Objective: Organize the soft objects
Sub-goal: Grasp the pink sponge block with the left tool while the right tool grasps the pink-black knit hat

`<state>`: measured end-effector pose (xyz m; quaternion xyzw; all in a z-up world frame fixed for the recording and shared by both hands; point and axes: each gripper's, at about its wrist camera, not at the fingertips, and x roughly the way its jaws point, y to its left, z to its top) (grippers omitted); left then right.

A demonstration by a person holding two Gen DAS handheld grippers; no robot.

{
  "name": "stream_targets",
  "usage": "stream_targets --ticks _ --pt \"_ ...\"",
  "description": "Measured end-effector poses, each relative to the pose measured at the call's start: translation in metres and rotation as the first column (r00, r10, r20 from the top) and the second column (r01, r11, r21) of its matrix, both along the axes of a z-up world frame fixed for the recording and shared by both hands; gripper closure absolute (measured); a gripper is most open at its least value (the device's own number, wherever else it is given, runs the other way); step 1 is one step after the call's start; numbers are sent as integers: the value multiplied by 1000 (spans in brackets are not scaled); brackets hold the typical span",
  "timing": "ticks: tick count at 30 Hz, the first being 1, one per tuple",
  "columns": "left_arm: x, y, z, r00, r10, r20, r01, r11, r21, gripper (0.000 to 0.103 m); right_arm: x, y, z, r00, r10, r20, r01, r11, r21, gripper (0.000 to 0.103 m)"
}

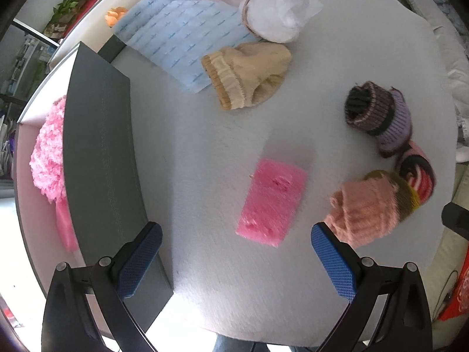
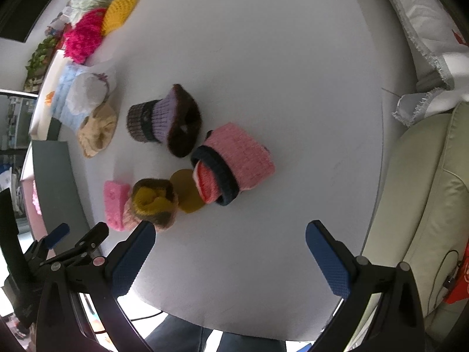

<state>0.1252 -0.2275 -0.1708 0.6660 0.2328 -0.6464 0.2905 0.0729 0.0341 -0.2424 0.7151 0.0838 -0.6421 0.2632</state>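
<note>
Soft knitted items lie scattered on a white round table (image 1: 205,135). A flat pink foam pad (image 1: 271,202) lies just ahead of my open left gripper (image 1: 234,243), between its fingers' lines but apart from them. A salmon-and-olive knit hat (image 1: 369,205) sits by the right finger (image 1: 331,255). Farther off are a beige hat (image 1: 249,73), a purple-and-brown hat (image 1: 378,117) and a white hat (image 1: 275,14). My right gripper (image 2: 231,243) stands open over bare table, with the pink-and-navy hat (image 2: 237,164), the olive hat (image 2: 154,199) and the purple hat (image 2: 167,120) ahead of it.
A grey box wall (image 1: 99,158) stands at the table's left edge, with fluffy pink yarn (image 1: 48,152) behind it. A light blue sheet (image 1: 178,38) lies at the back left. Magenta (image 2: 83,39) and yellow knits (image 2: 120,11) sit at the far edge. A beige seat (image 2: 425,199) is at right.
</note>
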Motion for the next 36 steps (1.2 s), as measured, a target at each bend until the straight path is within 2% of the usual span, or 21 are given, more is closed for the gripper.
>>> stream_targets --ticks 8,11,14,18,21,23,25,27,28,31,32,34,36 --pt "-6 -35 -41 1000 -15 0 15 999 32 1 -19 -13 -24 1000 -19 20 18 999 46 0" --pt "-16 -36 -48 998 -52 -25 54 997 51 1 -24 -23 -33 999 -23 25 21 998 56 0" --pt "-26 -31 -59 997 -77 -15 78 995 58 1 -26 -38 -42 1000 0 24 -2 998 61 1" --pt "-31 -27 -73 997 -78 11 77 995 71 1 -32 -45 -61 998 -39 44 34 993 112 1" --pt "-29 -30 -77 998 -63 -8 64 994 88 1 -32 -45 -72 996 -45 71 34 987 154 11" --pt "-27 -34 -80 999 -50 -11 51 994 100 1 -31 -45 -75 996 -45 83 31 986 165 25" --pt "-19 -41 -83 1000 -26 -11 27 992 126 1 -29 -46 -72 998 -25 56 15 983 181 32" --pt "-15 -47 -88 1000 6 2 -6 987 159 1 -30 -46 -69 999 -21 47 13 983 181 47" --pt "-14 -48 -89 1000 7 8 -8 987 161 1 -31 -45 -68 998 -22 50 14 986 168 62" --pt "-16 -43 -88 998 -42 47 36 992 119 1 -30 -46 -63 998 5 64 -13 990 139 70" --pt "-16 -39 -87 997 -62 54 56 993 106 4 -29 -46 -60 998 14 58 -21 992 128 71" --pt "-14 -34 -82 998 -65 -1 65 989 134 26 -28 -44 -54 998 25 49 -31 993 110 71" --pt "-14 -27 -78 997 -71 -31 75 985 153 65 -23 -45 -49 998 26 51 -30 996 89 73"
